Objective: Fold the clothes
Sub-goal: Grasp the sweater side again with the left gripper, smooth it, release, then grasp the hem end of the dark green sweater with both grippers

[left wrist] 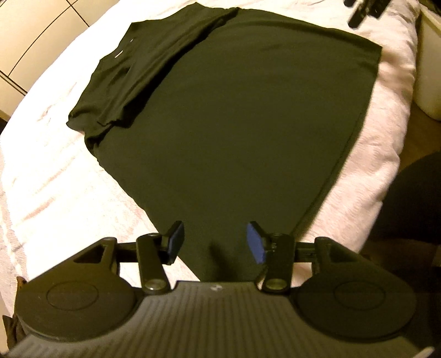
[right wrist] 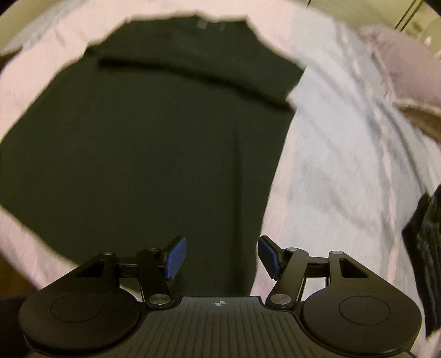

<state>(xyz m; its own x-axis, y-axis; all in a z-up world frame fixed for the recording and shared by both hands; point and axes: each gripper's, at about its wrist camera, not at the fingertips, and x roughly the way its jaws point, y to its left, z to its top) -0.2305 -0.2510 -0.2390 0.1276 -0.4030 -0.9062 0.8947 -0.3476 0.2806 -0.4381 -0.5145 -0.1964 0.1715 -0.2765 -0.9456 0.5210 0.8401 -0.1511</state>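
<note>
Left wrist view, left to right:
- Cupboard: pale panels, far upper left, beyond the bed edge.
- Bedcover: one, white-pink, wrinkled, under everything.
- Shirt: one, dark, lying flat on the bedcover. One side is folded inward with a sleeve lying on top at the left; its hem runs along the right.
- Left gripper: one, low over the shirt's near corner, pointing along the cloth. Two blue pads stand wide apart, nothing between them.
- Right gripper: dark, at the top right edge, above the far bedcover.
- Bin: pale, at the right margin beside the bed.

Right wrist view, left to right:
- Shirt: fills the left and centre; blurred; nothing lies on it.
- Right gripper: over the shirt's near edge, jaws wide apart and empty.
- Bedcover: bare stretch to the right.
- Pillow: one, pinkish, upper right.
- Dark object at the right margin: cannot tell what it is.
</note>
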